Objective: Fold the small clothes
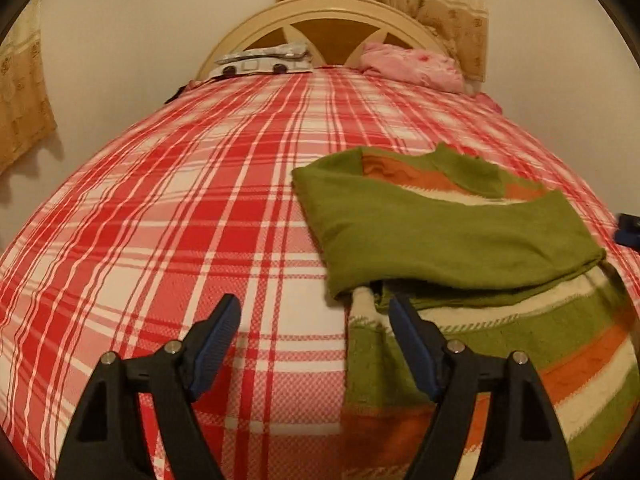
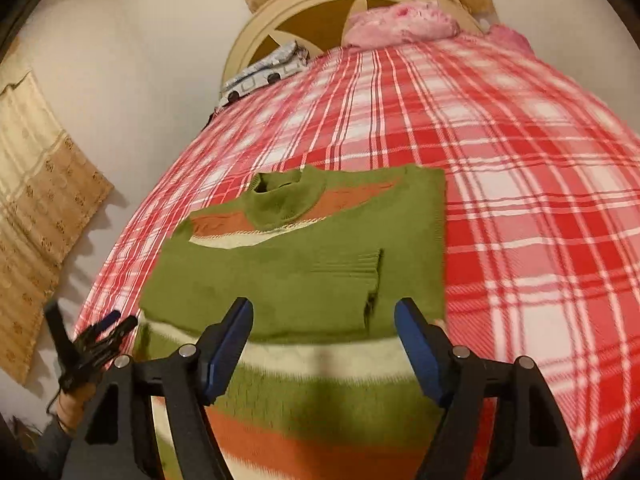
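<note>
A small green sweater [image 2: 288, 276] with orange and cream stripes lies flat on the red plaid bed, collar toward the headboard. Both green sleeves are folded across its chest. In the left wrist view the sweater [image 1: 452, 232] lies right of centre. My left gripper [image 1: 314, 314] is open and empty, above the sweater's left edge near its lower part. My right gripper [image 2: 324, 316] is open and empty, held over the sweater's lower striped part, by the folded sleeve cuff [image 2: 370, 276]. The left gripper also shows in the right wrist view [image 2: 96, 340], at the sweater's left side.
The red and white plaid blanket [image 1: 180, 220] covers the whole bed. At the cream headboard [image 1: 328, 8] lie a pink pillow [image 1: 412, 64] and a white and blue folded item [image 1: 264, 62]. A white wall and beige curtains [image 2: 36, 184] stand to the left.
</note>
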Available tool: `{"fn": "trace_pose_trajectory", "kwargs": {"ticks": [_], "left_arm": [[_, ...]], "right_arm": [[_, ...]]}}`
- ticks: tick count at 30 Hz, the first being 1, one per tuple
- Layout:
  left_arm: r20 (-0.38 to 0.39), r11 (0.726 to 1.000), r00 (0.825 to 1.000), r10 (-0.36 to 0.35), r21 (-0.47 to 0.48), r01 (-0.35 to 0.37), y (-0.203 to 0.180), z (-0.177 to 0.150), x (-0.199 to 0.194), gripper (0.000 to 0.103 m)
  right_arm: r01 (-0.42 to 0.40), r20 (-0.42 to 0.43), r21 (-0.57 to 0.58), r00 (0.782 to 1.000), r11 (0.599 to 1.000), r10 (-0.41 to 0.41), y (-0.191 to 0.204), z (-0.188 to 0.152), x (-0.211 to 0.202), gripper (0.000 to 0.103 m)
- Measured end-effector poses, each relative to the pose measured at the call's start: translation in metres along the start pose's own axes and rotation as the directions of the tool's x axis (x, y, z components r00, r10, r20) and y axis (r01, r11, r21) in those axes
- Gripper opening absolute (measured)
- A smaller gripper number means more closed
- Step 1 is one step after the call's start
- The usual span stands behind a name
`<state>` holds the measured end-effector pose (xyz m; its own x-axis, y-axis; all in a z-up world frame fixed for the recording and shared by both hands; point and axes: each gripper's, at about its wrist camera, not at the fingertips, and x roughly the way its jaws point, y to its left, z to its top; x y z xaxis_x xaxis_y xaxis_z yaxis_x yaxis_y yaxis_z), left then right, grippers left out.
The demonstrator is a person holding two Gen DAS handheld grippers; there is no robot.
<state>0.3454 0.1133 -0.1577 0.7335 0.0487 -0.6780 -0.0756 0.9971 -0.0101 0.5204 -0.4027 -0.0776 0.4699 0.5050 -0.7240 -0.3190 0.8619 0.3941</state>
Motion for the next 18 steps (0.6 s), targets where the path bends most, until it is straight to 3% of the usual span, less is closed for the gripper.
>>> {"fn": "trace_pose_trajectory", "kwargs": {"ticks": [2,5,9,11,14,15,16,18], "left_arm": [[0.014,0.998,1.0,0.008,0.067,-0.009,-0.013,0.003,0.0,0.08],[-0.049,0.99,0.998,0.033,0.135,-0.027,-0.025,0.006,0.022,0.083],[-0.077,0.995,0.994,0.075,0.076,-0.07,-0.014,0.014,0.038,0.085],[-0.093,0.996,0.992,0.084,0.045,-0.08,-0.004,0.014,0.046,0.094],[-0.125,0.999,0.991,0.048,-0.019,-0.051,0.006,0.01,0.053,0.097],[-0.125,0.998,0.991,0.042,-0.03,-0.046,0.008,0.009,0.053,0.098],[-0.127,0.998,0.991,0.038,-0.038,-0.043,0.008,0.008,0.053,0.098],[-0.128,0.998,0.991,0.048,-0.03,-0.052,0.007,0.006,0.053,0.099]], "right_arm": [[0.009,-0.018,-0.005,1.0,1.0,-0.009,0.003,0.004,0.012,0.073],[0.042,-0.061,-0.013,0.997,0.999,-0.043,0.006,0.004,0.03,0.062],[0.055,-0.067,-0.002,0.996,0.998,-0.055,0.002,0.005,0.042,0.058],[0.058,-0.076,0.003,0.995,0.998,-0.057,0.001,0.005,0.047,0.057],[0.086,-0.101,-0.042,0.991,0.995,-0.09,0.008,0.003,0.058,0.038],[0.092,-0.099,-0.066,0.99,0.994,-0.098,0.011,0.001,0.06,0.018],[0.09,-0.09,-0.093,0.991,0.992,-0.098,0.015,0.0,0.059,0.004],[0.073,-0.066,-0.118,0.995,0.99,-0.081,0.021,-0.002,0.052,0.001]]}}
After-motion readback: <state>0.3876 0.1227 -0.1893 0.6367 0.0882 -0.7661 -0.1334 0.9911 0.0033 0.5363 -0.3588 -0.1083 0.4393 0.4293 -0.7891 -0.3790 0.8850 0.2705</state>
